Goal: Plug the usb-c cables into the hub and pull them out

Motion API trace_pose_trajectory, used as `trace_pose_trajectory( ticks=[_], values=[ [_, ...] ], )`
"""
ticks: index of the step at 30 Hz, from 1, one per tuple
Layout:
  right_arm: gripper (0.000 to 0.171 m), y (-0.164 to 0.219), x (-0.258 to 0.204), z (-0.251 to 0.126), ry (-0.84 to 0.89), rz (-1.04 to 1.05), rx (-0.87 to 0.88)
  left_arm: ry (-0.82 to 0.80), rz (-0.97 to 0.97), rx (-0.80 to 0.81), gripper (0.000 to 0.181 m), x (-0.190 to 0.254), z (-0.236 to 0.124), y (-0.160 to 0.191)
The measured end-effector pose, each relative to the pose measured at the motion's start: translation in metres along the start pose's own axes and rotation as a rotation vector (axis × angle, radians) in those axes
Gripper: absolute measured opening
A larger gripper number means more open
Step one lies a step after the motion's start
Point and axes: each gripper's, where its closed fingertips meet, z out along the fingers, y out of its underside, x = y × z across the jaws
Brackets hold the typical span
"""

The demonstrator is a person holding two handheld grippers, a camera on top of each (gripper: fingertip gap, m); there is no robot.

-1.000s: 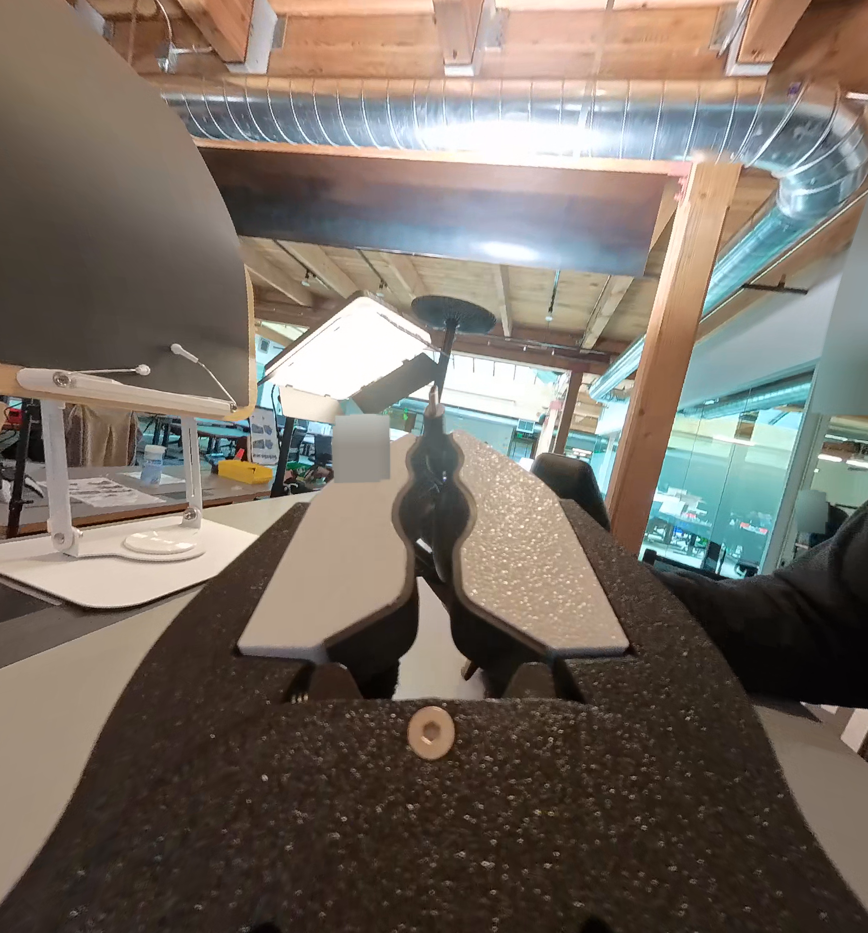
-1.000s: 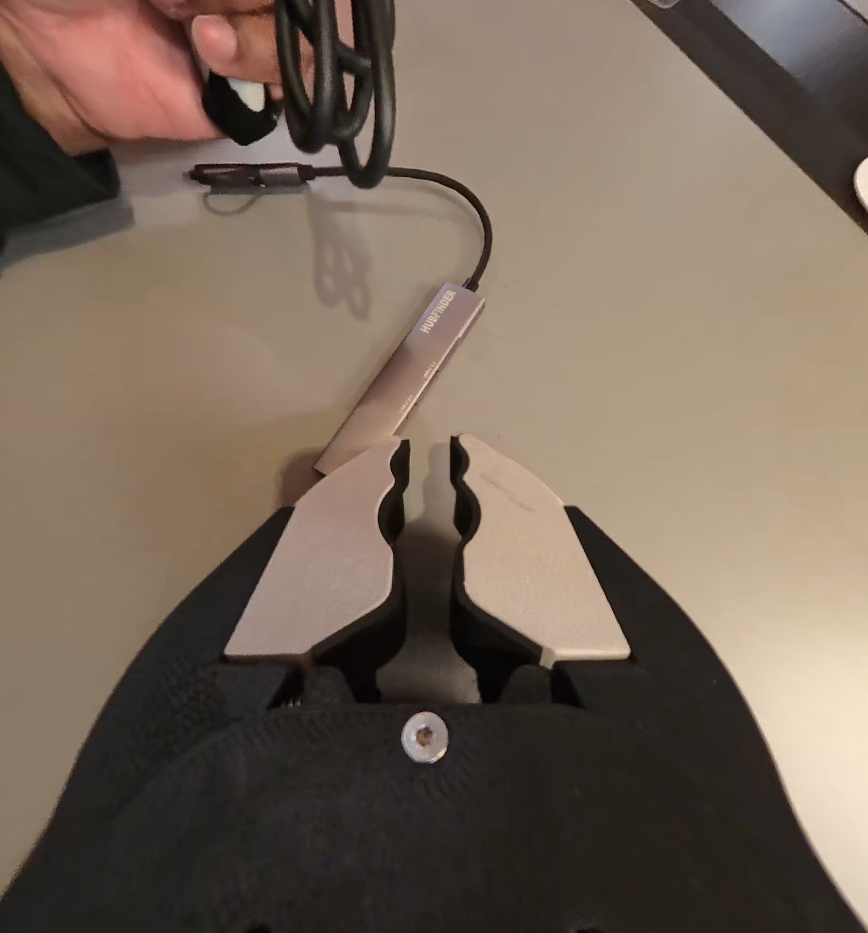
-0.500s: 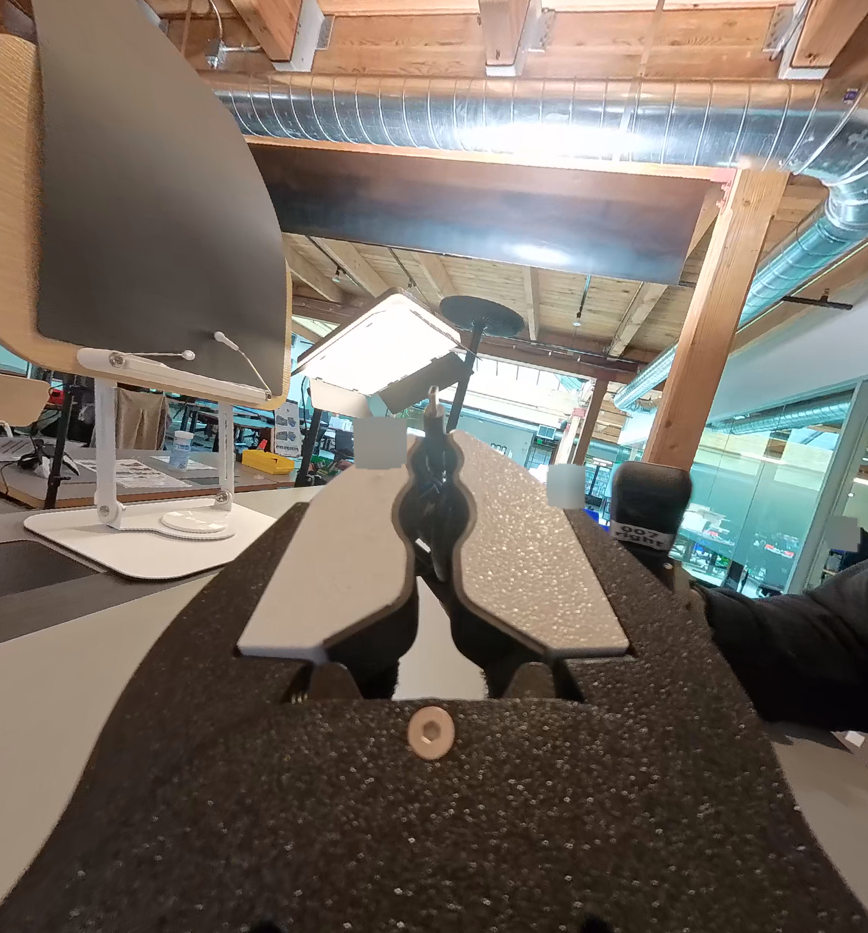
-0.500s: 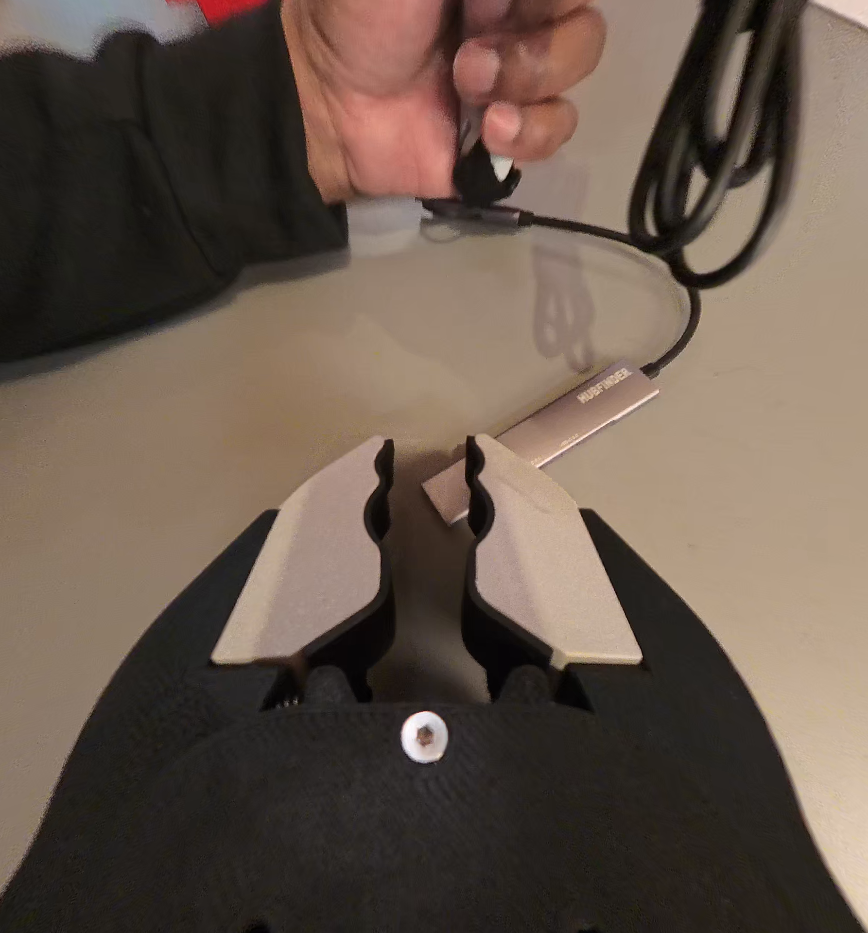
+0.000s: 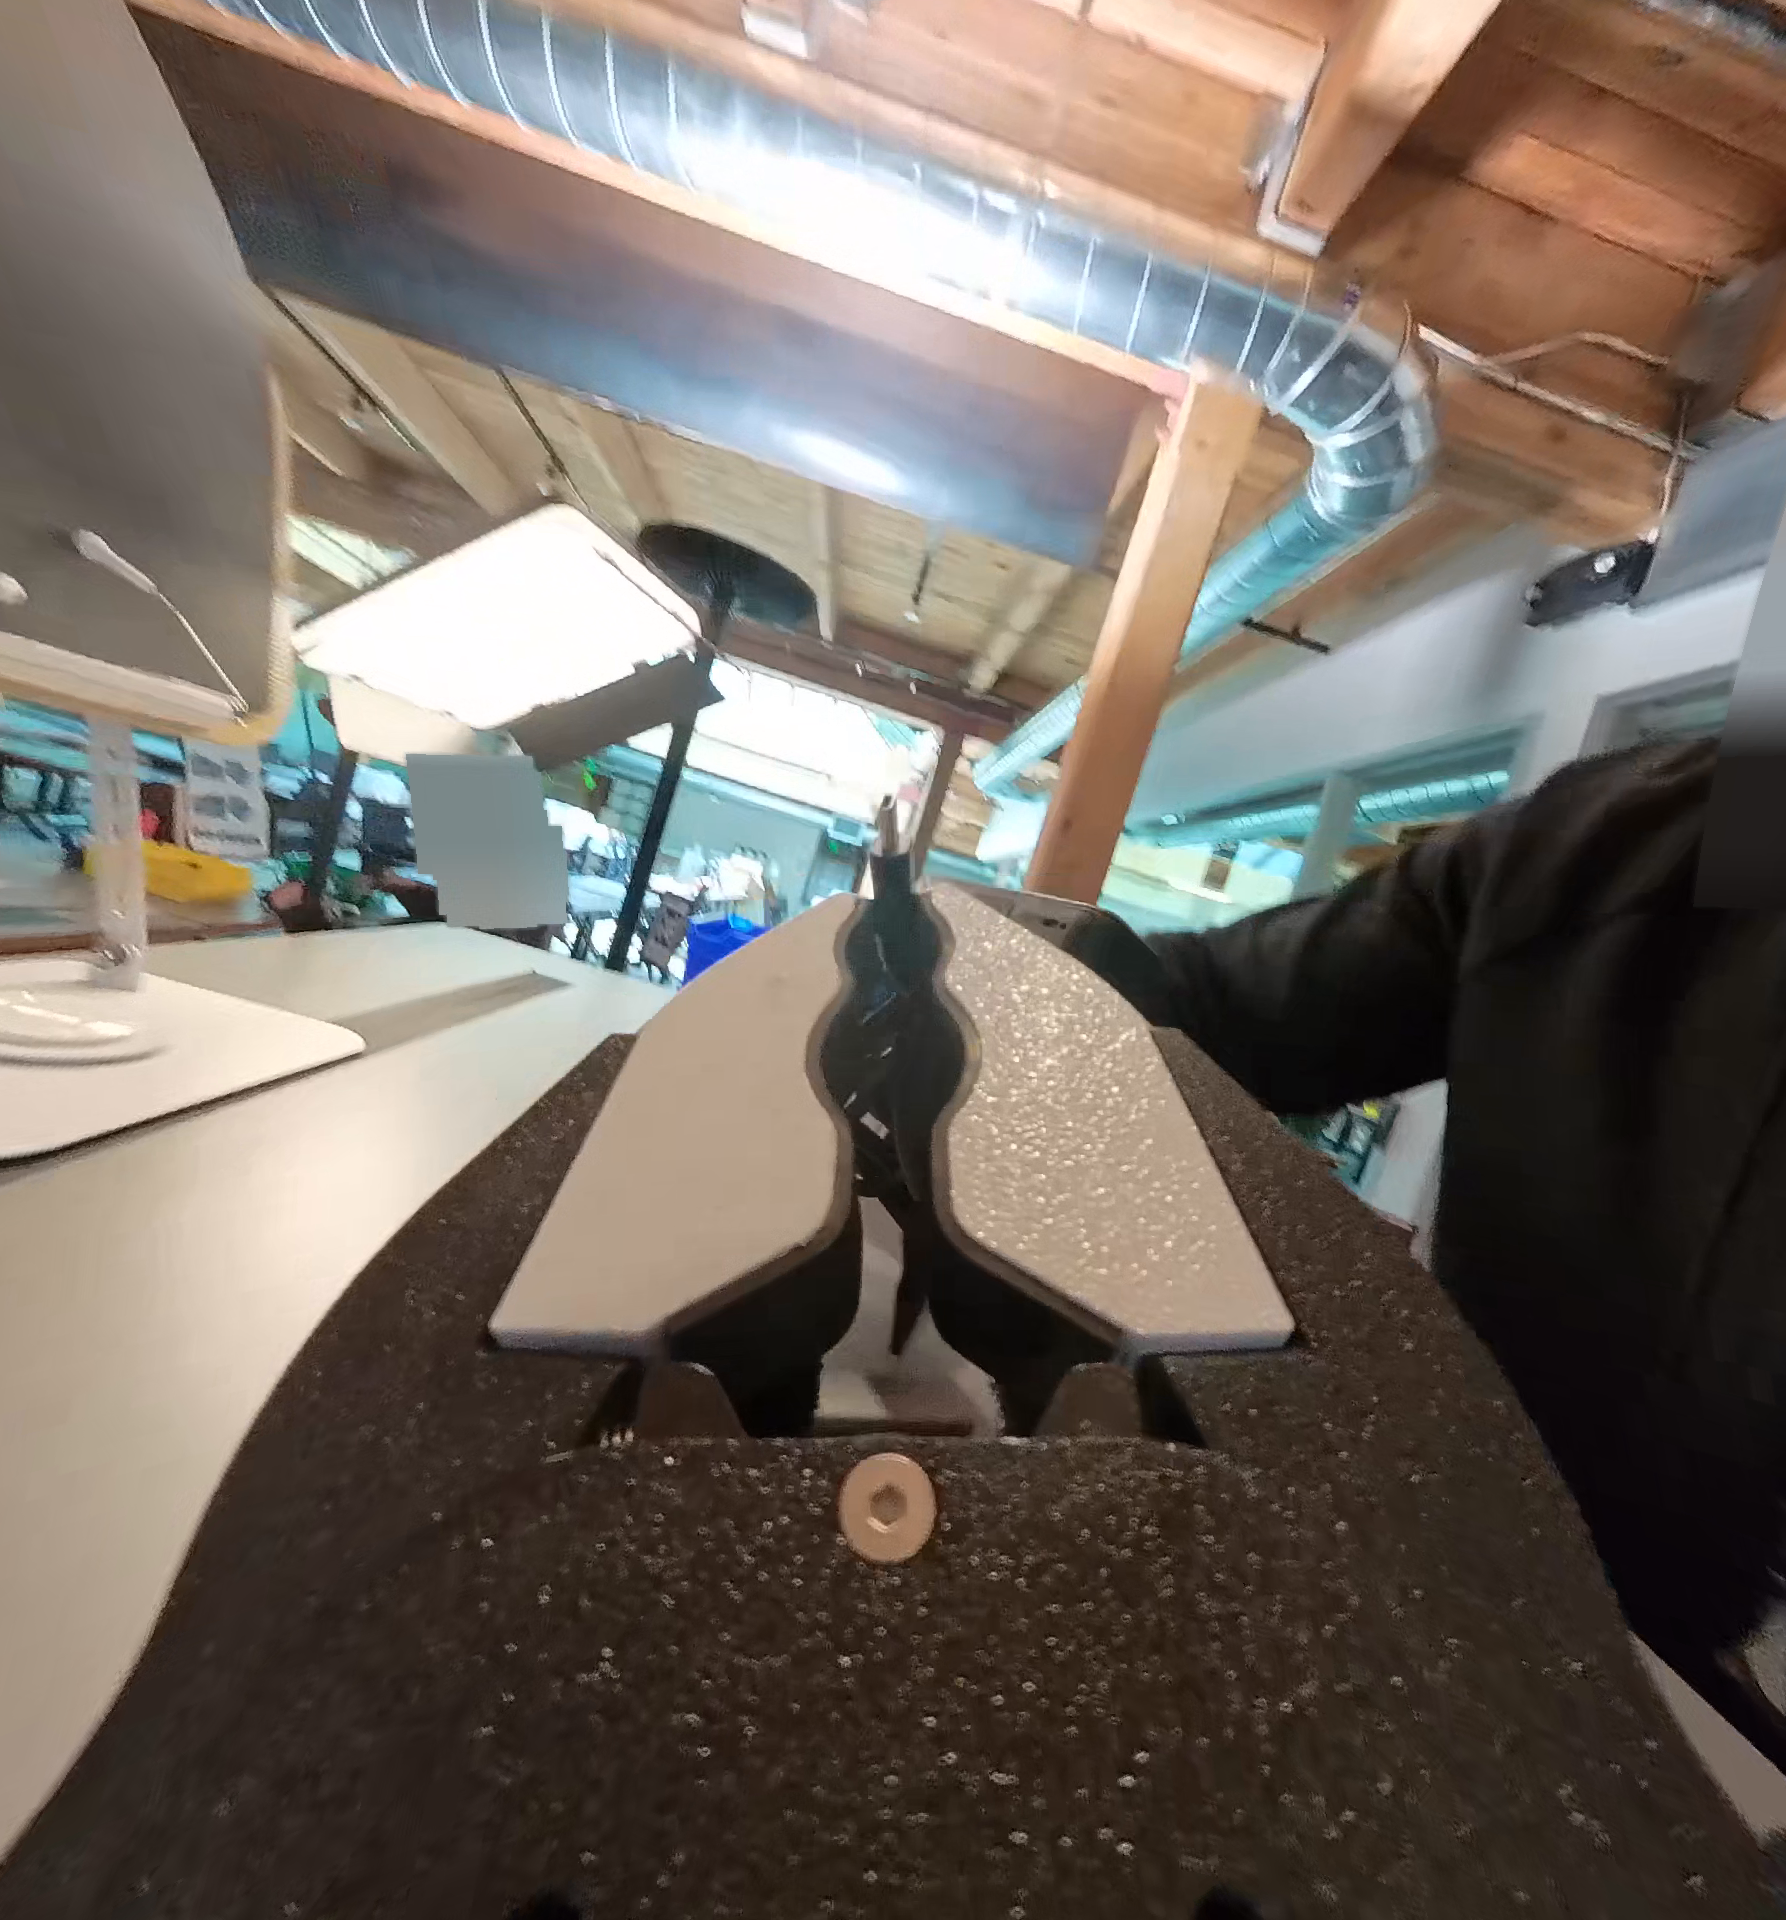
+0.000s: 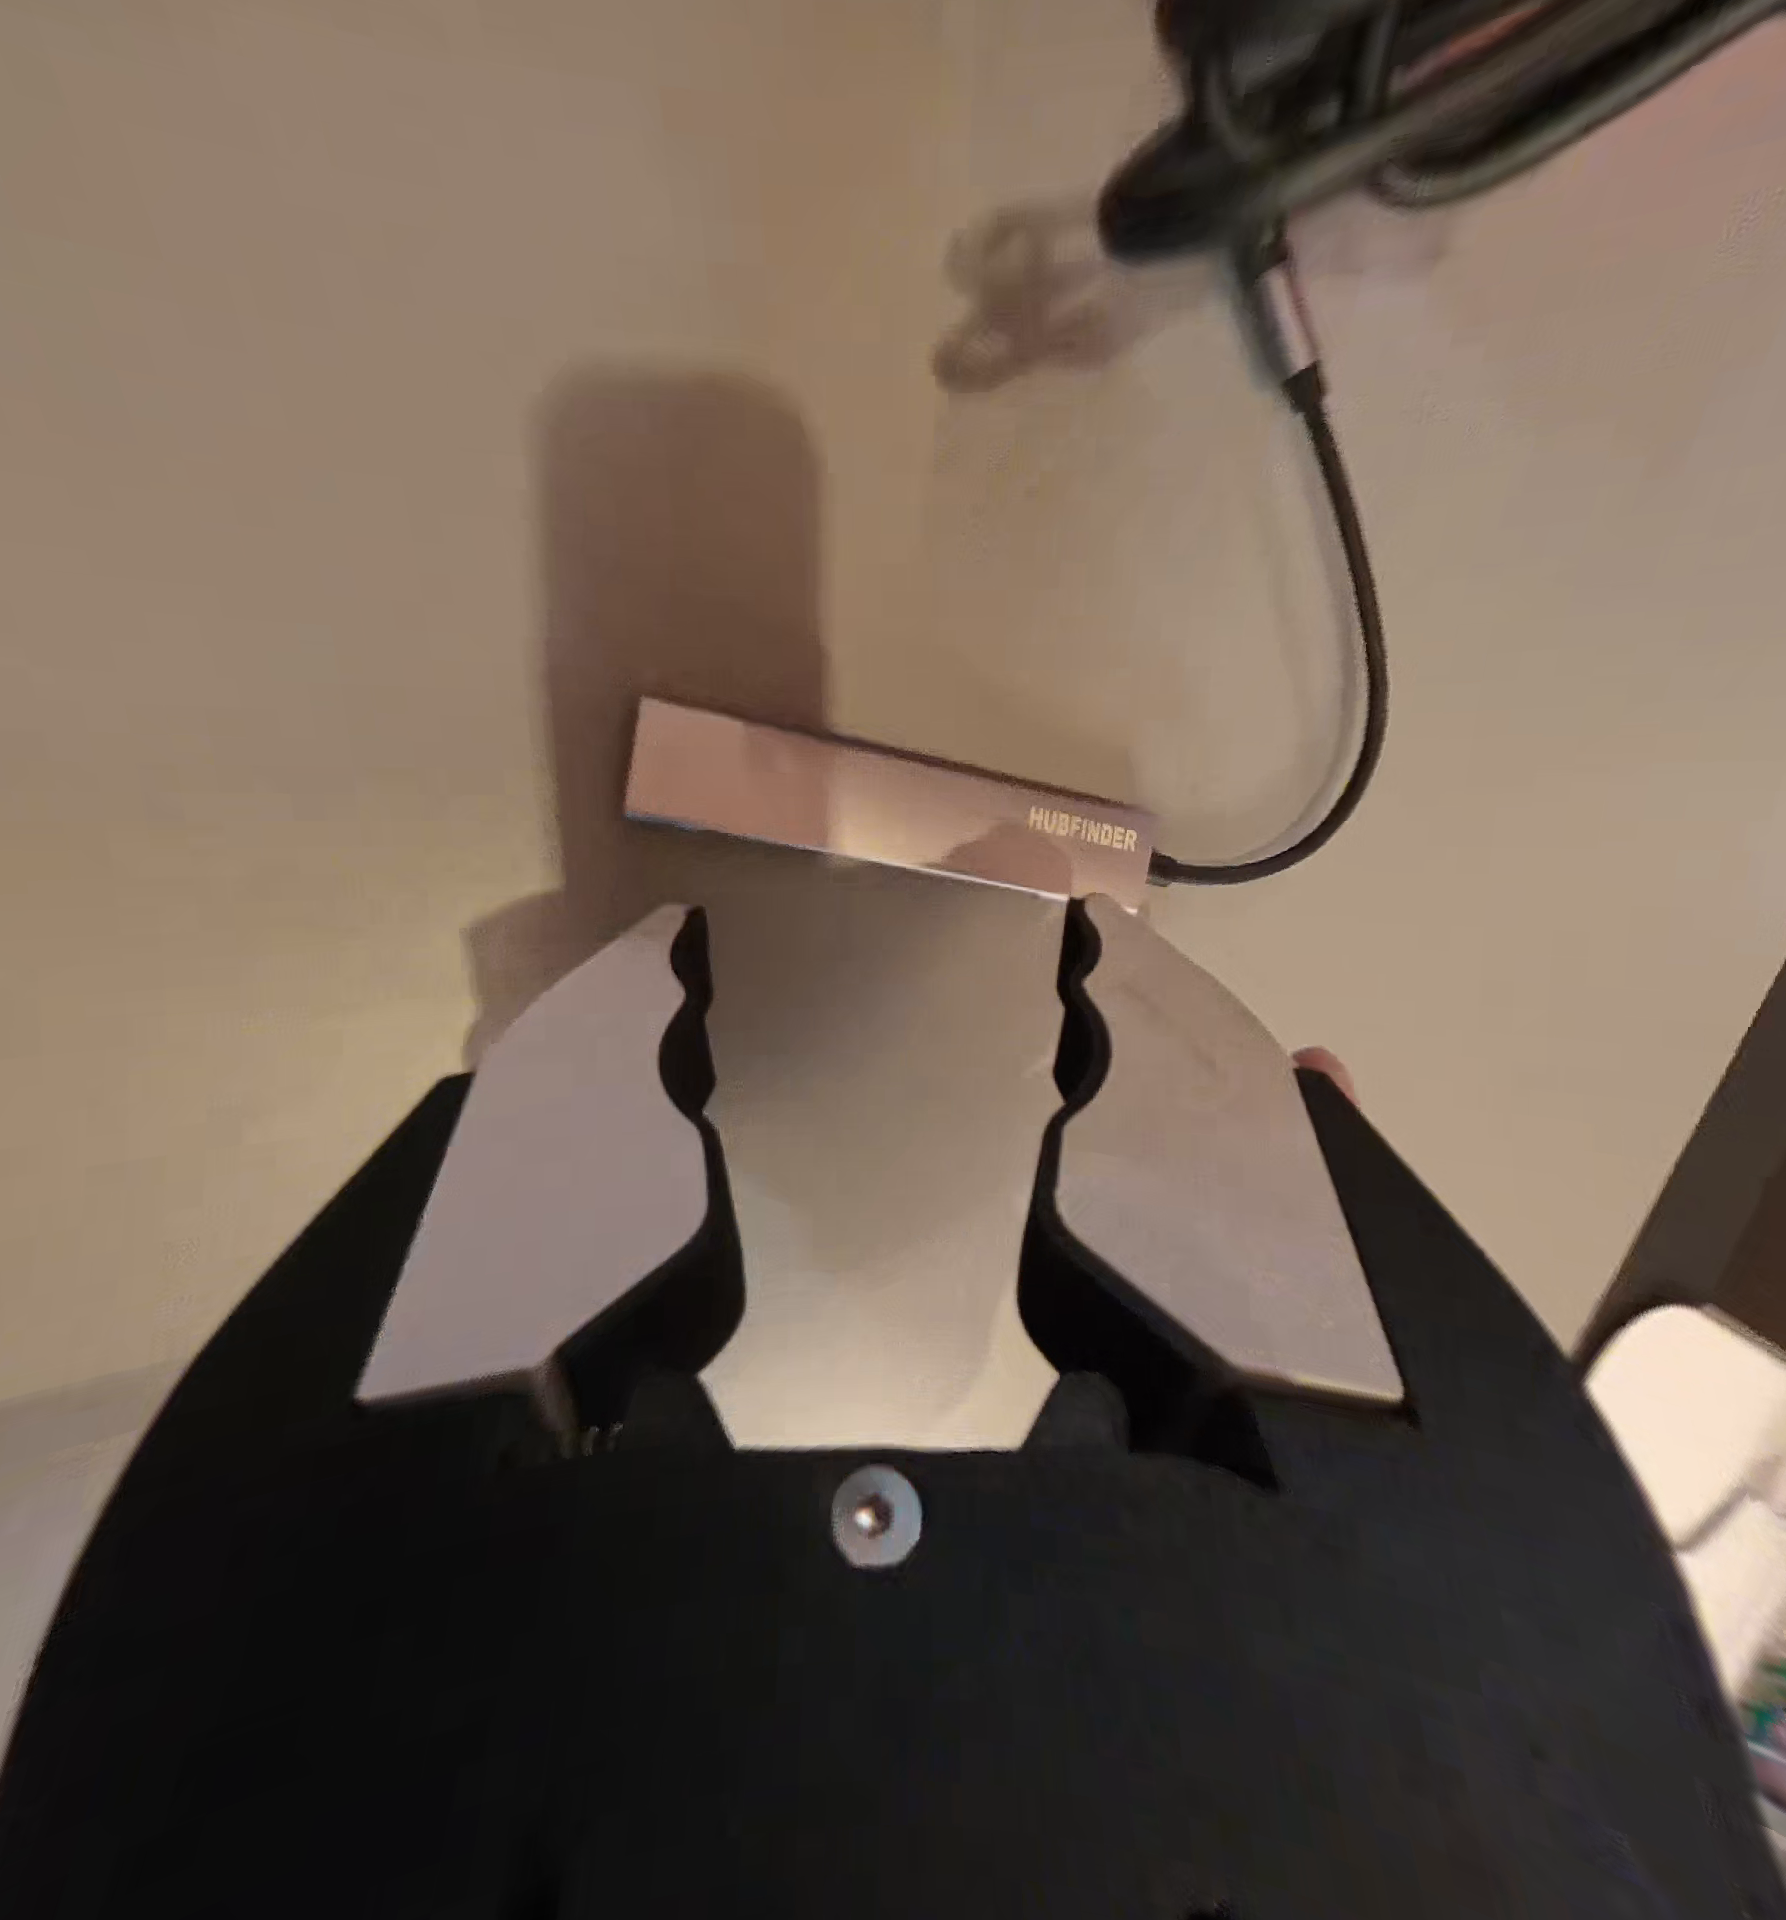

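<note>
Beige table (image 6: 245, 520) w/ hub (image 6: 868, 795) lying flat – right gripper (image 6: 884, 914), near-shut 0.5 s ago, now spread wide just short of it, prob. abt to grab. Left gripper (image 5: 894, 914) clamped on usb-c cable (image 5: 894, 997), plug up.

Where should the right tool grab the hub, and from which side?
Probably across the hub's narrow width near mid-length, coming straight down. It is a thin flat bar lying on the table, so only its long edges offer grip. Stay off the end where its own cable exits. The right tool is open just short of it; its jaws now run along the hub's length, so turn first.
</note>
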Motion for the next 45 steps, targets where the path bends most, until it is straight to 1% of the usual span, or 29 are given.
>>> trace_pose_trajectory(
  ticks=[2,4,8,12,15,19,23,25,26,29,30,33,35,36,37,38,40,45],
  values=[
    [0.063,0.002,0.004,0.006,-0.020,-0.076,-0.060,0.005,-0.011,-0.062,0.007,0.000,0.000,0.008],
    [0.064,-0.004,0.008,0.011,-0.032,-0.123,-0.059,-0.011,-0.025,-0.081,0.007,-0.004,0.000,0.011],
    [0.063,-0.016,0.008,0.018,-0.097,-0.125,-0.052,-0.042,-0.050,-0.087,0.007,-0.012,-0.002,0.012],
    [0.044,-0.030,-0.001,0.026,-0.180,-0.031,-0.021,-0.059,-0.055,-0.073,0.007,-0.014,-0.004,0.009],
    [0.044,-0.036,0.002,0.031,-0.152,0.101,-0.017,-0.063,-0.055,-0.059,0.007,-0.016,-0.006,0.005],
    [0.042,-0.034,0.005,0.032,-0.073,0.422,-0.068,-0.070,-0.055,-0.064,0.007,-0.016,-0.007,0.004],
    [0.038,-0.027,-0.007,0.026,0.014,0.685,-0.069,-0.052,-0.087,-0.098,0.007,-0.014,-0.004,0.011],
    [0.037,-0.023,-0.020,0.019,0.011,0.758,-0.081,-0.038,-0.120,-0.152,0.007,-0.012,-0.003,0.020],
    [0.041,-0.022,-0.024,0.016,0.010,0.749,-0.080,-0.025,-0.150,-0.187,0.007,-0.011,-0.002,0.026],
    [0.052,-0.022,-0.016,0.007,0.092,0.617,-0.016,0.055,-0.234,-0.318,0.007,0.004,0.001,0.047],
    [0.056,-0.022,-0.015,0.007,0.094,0.585,-0.004,0.079,-0.257,-0.361,0.007,0.009,0.002,0.054],
    [0.065,-0.021,-0.025,0.016,0.032,0.507,-0.019,0.139,-0.325,-0.463,0.007,0.021,0.005,0.072],
    [0.057,-0.030,-0.026,0.021,-0.001,0.546,0.031,0.138,-0.367,-0.536,0.007,0.022,0.006,0.087],
    [0.050,-0.032,-0.025,0.022,-0.004,0.574,0.046,0.125,-0.387,-0.576,0.007,0.021,0.006,0.095],
    [0.036,-0.034,-0.026,0.023,-0.015,0.599,0.062,0.116,-0.398,-0.611,0.007,0.021,0.007,0.101],
    [0.026,-0.035,-0.026,0.023,-0.019,0.616,0.077,0.110,-0.405,-0.642,0.007,0.021,0.007,0.106],
    [0.025,-0.029,-0.024,0.021,0.037,0.629,0.082,0.084,-0.422,-0.702,0.007,0.019,0.008,0.117],
    [0.023,0.002,-0.014,0.005,0.269,0.576,0.040,0.024,-0.442,-0.838,0.007,0.014,0.007,0.141]
  ],
)
